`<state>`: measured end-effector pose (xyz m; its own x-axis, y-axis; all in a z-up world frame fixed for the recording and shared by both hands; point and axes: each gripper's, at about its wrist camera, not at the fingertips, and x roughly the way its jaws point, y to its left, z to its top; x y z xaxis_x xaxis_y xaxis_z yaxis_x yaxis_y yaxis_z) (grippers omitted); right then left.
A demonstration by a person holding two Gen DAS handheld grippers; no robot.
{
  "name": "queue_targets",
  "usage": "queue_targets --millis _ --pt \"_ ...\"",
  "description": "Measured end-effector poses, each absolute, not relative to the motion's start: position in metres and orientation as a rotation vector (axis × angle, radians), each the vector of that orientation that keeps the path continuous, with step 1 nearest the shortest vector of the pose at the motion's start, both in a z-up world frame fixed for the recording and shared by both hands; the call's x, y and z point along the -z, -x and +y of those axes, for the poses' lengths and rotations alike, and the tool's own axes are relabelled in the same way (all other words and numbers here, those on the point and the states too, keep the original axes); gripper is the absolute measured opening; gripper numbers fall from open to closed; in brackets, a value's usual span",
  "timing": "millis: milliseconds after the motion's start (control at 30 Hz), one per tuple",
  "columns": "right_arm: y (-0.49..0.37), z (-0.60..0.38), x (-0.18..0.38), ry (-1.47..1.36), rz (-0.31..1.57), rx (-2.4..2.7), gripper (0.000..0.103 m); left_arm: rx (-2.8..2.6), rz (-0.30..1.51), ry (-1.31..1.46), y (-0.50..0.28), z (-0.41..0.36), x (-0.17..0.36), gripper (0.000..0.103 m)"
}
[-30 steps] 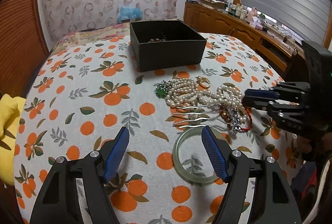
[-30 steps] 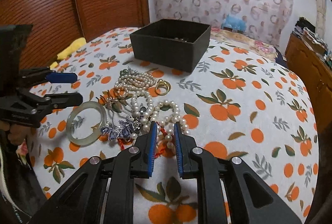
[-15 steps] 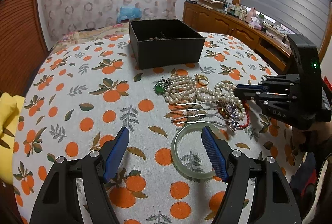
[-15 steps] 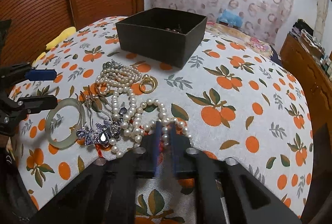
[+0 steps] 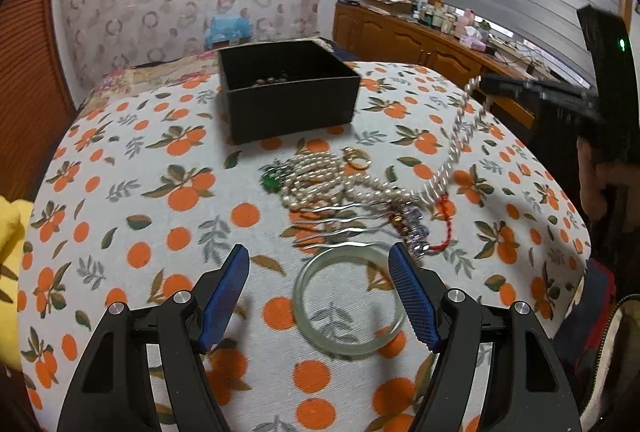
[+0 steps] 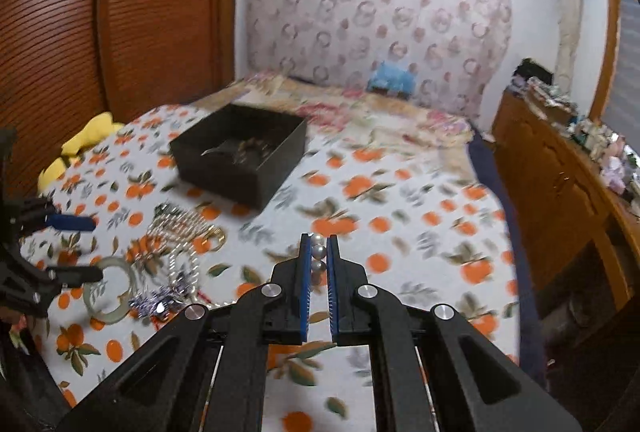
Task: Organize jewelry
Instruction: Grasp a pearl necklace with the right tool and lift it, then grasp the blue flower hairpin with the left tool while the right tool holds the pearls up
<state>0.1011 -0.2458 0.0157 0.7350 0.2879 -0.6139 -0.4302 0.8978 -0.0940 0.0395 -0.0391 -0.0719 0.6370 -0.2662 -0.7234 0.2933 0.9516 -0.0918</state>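
My right gripper [image 6: 319,252] is shut on a pearl necklace [image 6: 318,252] and holds it raised above the table; in the left wrist view the necklace [image 5: 456,144] hangs from the right gripper [image 5: 486,85] down to the jewelry pile [image 5: 320,180]. The pile holds more pearl strands, a gold ring [image 5: 356,160], a green pendant [image 5: 271,182], silver hairpins and a red cord. A pale jade bangle [image 5: 347,298] lies between my open left gripper's fingers [image 5: 320,298], low over the table. A black box [image 5: 286,88] with some jewelry inside stands behind the pile.
The table has an orange-print cloth [image 5: 120,192]. A yellow cloth [image 5: 8,232] lies at its left edge. A wooden cabinet [image 5: 420,48] with clutter stands at the right, and a bed with a patterned headboard [image 6: 380,32] lies behind the table.
My right gripper has closed on the pearl necklace and lifted it up off the pile, toward the box side. The left gripper has stayed open over the bangle.
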Motion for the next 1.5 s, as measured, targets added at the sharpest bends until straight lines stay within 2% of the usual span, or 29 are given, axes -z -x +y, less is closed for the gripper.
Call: queue_targets --millis 167,400,500,733,967,1000,1500 --pt "-0.101 -0.261 -0.035 0.22 0.578 -0.358 0.008 0.364 0.826 -0.065 -0.047 -0.055 0.068 0.067" --pt "-0.101 -0.266 -0.046 0.213 0.562 -0.355 0.008 0.466 0.874 -0.085 -0.06 -0.082 0.07 0.04" --pt "-0.1 -0.265 -0.044 0.215 0.572 -0.362 0.008 0.486 0.899 -0.107 -0.064 -0.093 0.073 0.033" --pt "-0.1 -0.261 -0.032 0.204 0.601 -0.387 0.008 0.506 0.949 -0.152 -0.072 -0.107 0.078 0.026" --pt "-0.1 -0.254 -0.027 0.199 0.607 -0.409 0.008 0.496 0.991 -0.227 -0.077 -0.118 0.083 0.025" --pt "-0.1 -0.253 -0.026 0.2 0.608 -0.411 0.008 0.494 0.989 -0.238 -0.078 -0.12 0.084 0.022" --pt "-0.099 -0.24 -0.035 0.208 0.577 -0.439 0.008 0.471 0.845 -0.143 -0.068 -0.095 0.053 0.019"
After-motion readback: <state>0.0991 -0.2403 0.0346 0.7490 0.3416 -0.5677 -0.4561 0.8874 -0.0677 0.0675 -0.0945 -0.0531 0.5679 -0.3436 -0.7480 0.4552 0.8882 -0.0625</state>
